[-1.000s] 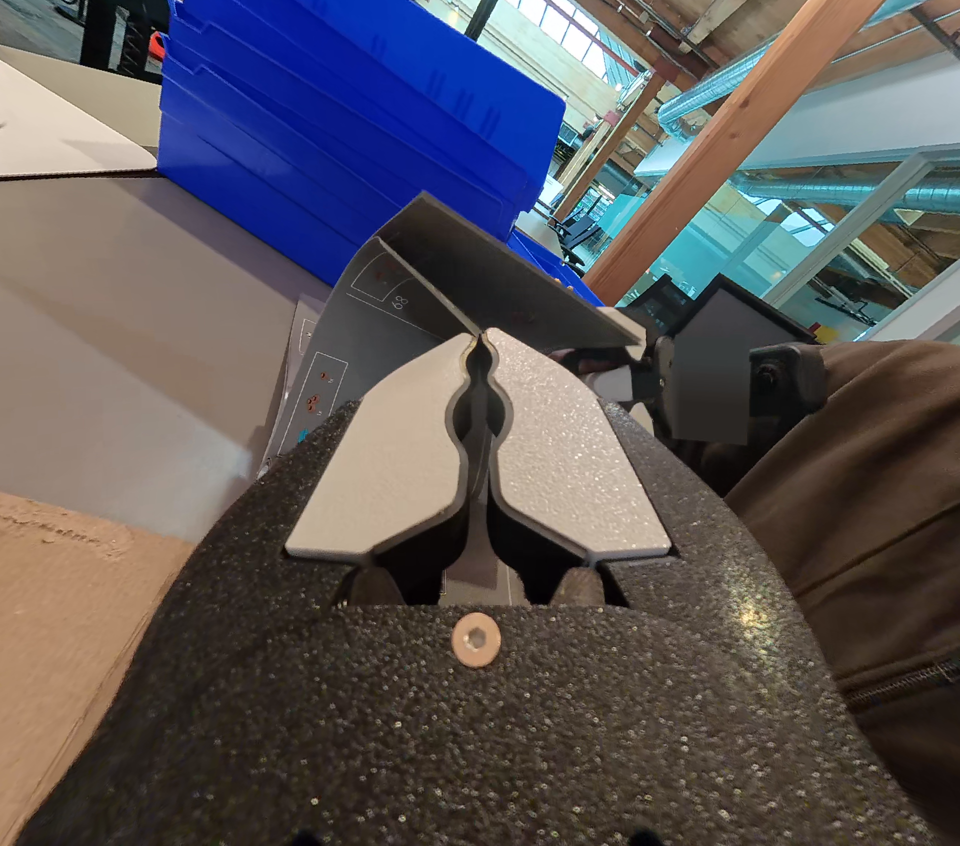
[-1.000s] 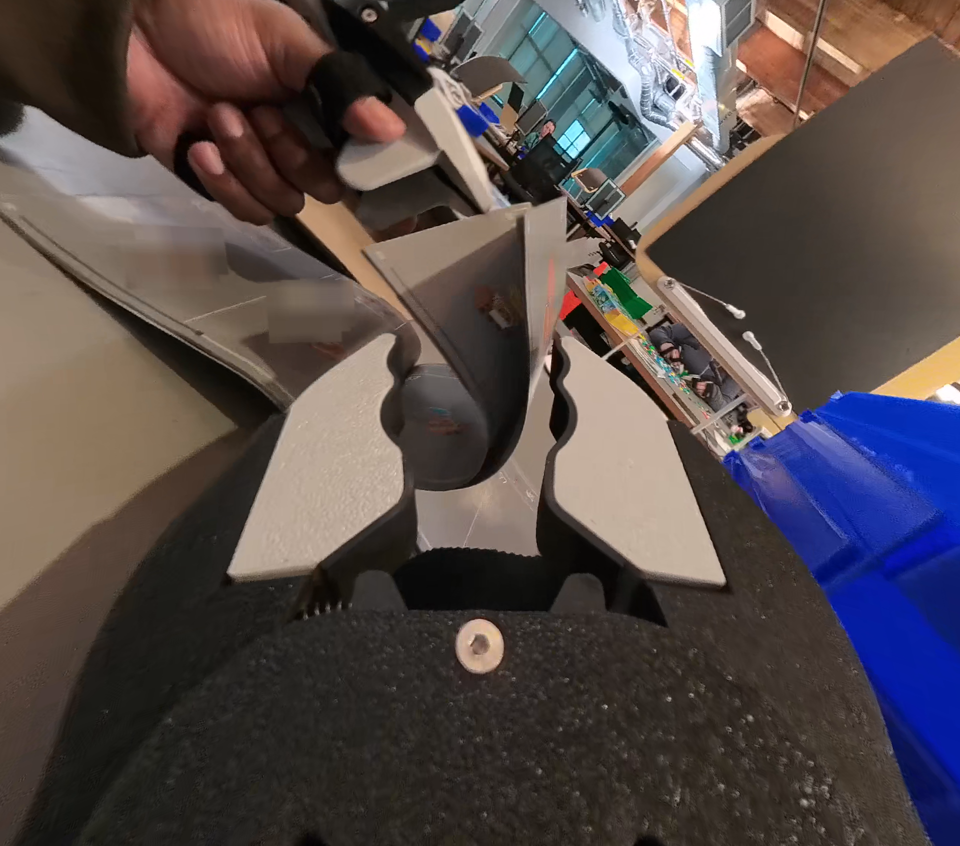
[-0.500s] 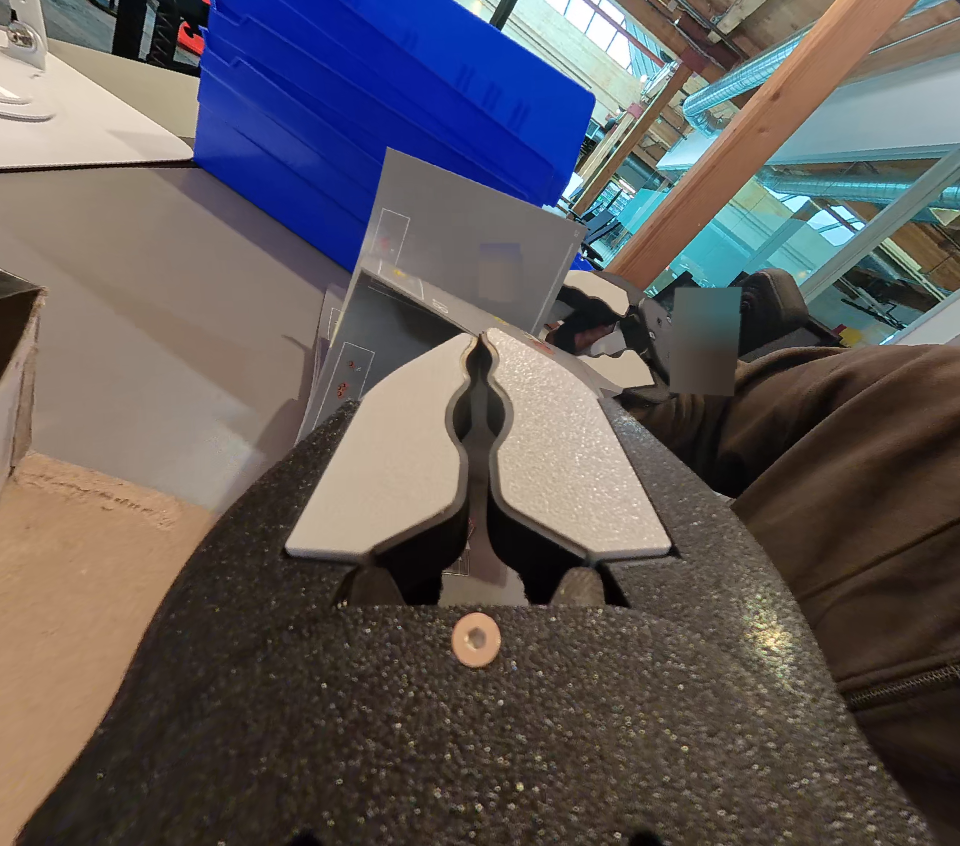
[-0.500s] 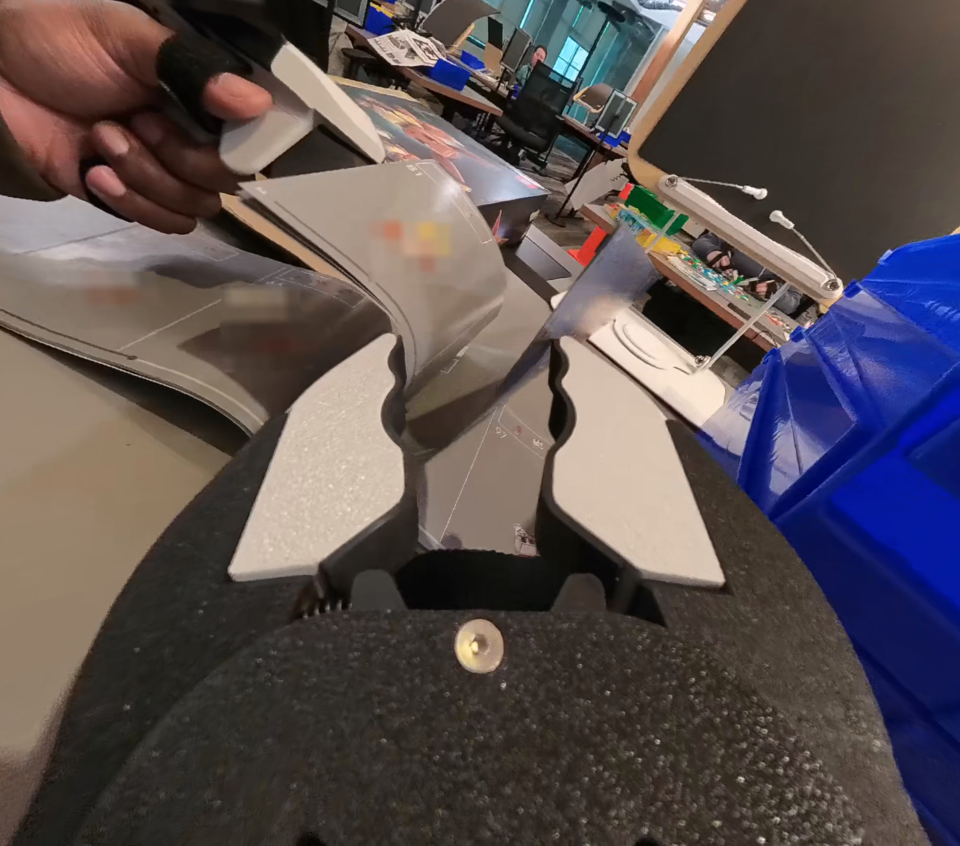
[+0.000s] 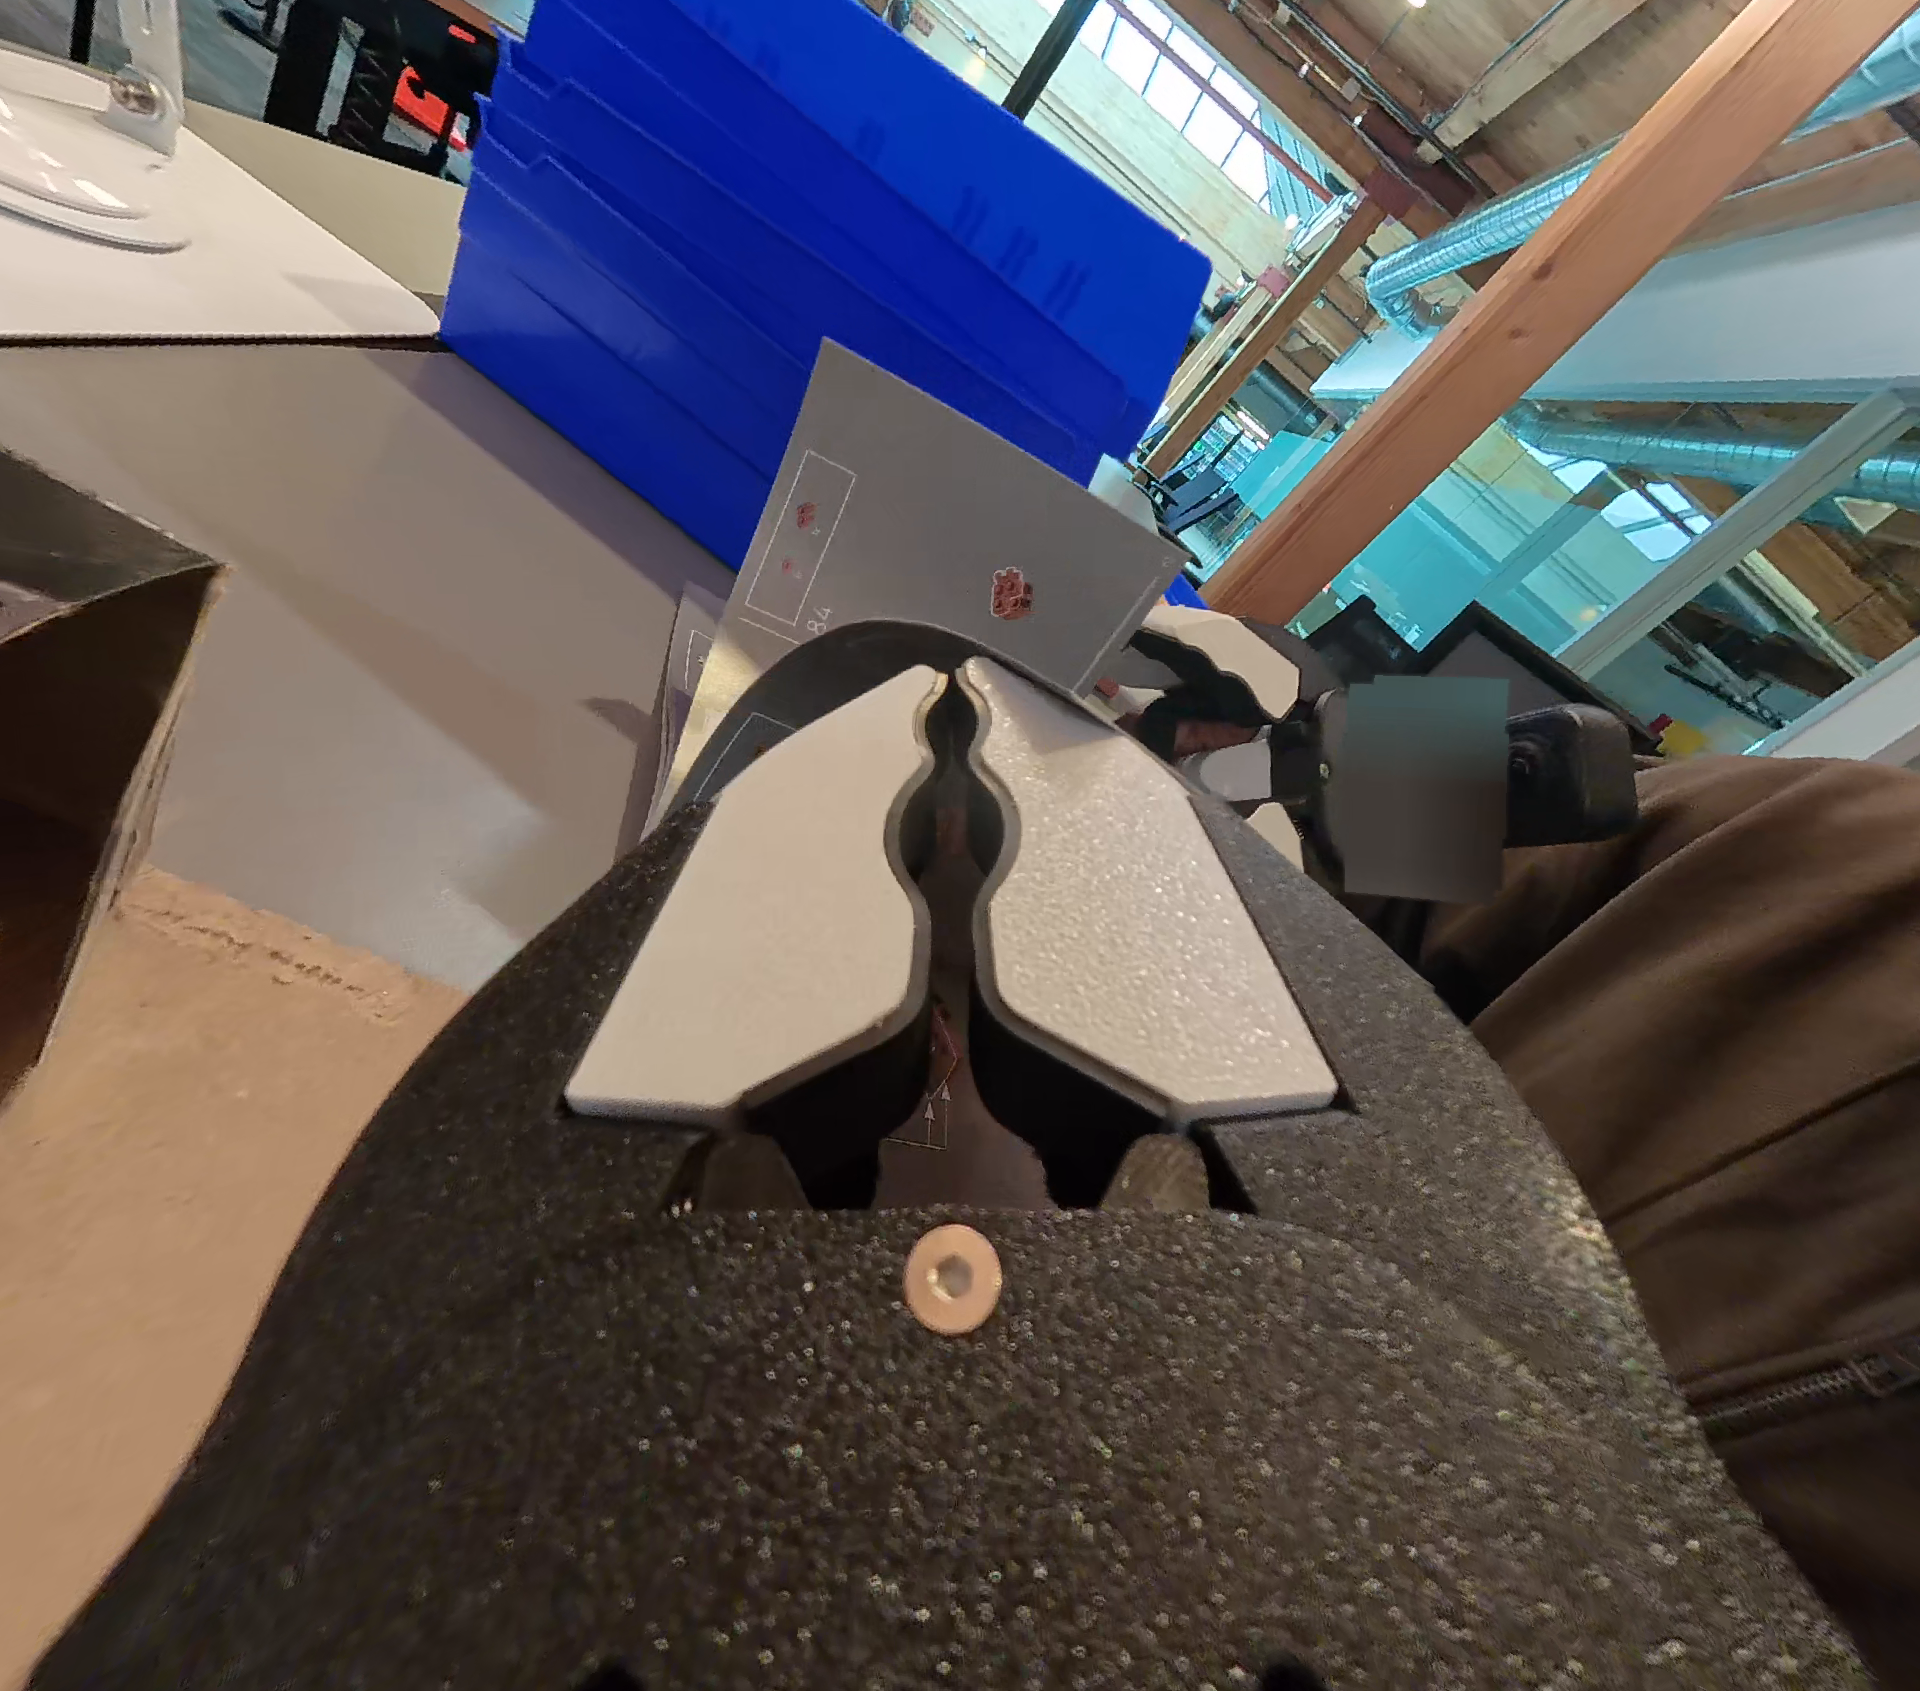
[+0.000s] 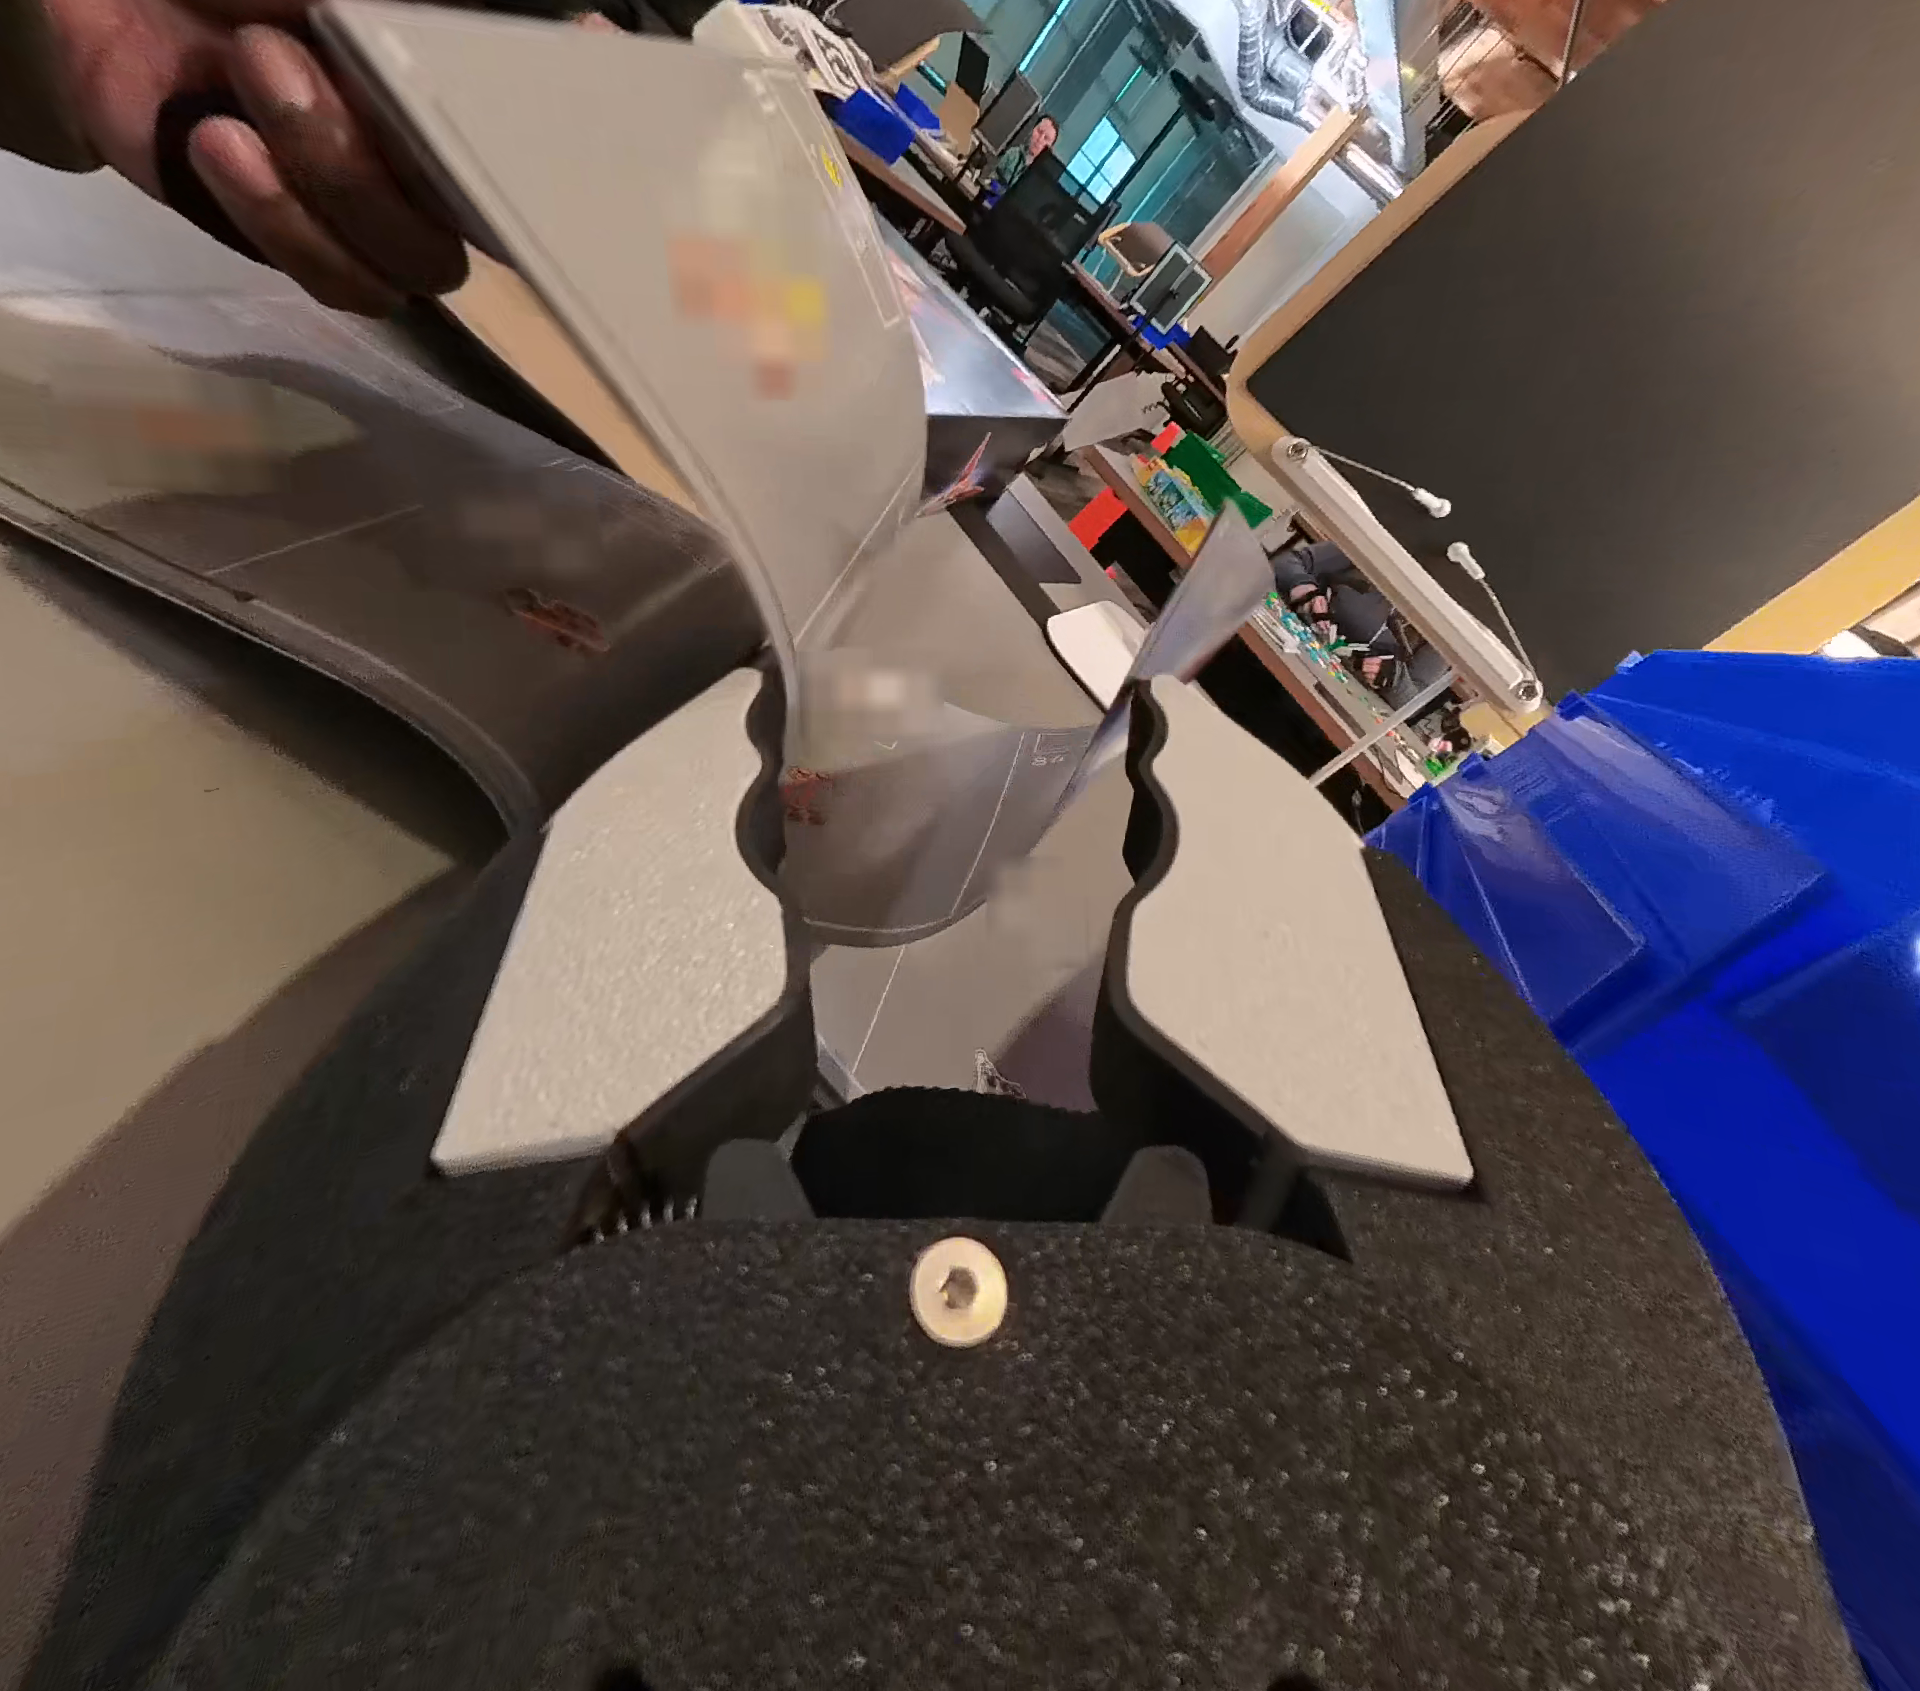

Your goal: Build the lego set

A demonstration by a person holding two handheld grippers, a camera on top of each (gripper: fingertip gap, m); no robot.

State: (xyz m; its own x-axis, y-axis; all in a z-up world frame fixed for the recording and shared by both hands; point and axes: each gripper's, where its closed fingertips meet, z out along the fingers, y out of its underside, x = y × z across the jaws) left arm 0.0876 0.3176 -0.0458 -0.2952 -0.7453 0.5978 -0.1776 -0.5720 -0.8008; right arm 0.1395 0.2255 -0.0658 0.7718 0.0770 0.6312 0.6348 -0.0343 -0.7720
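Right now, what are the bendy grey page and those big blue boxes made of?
The instruction booklet page looks like glossy coated paper: it curls without creasing and catches the light. The stacked blue bins look like hard moulded plastic, smooth with a slight sheen and crisp ribs along their rims. Neither is certain from looks alone.

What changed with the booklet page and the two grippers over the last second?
The booklet page, creased a second ago, has swung up and flattened, and now arches over the right gripper. The left gripper stayed shut, the right open. The blue bins kept their place.
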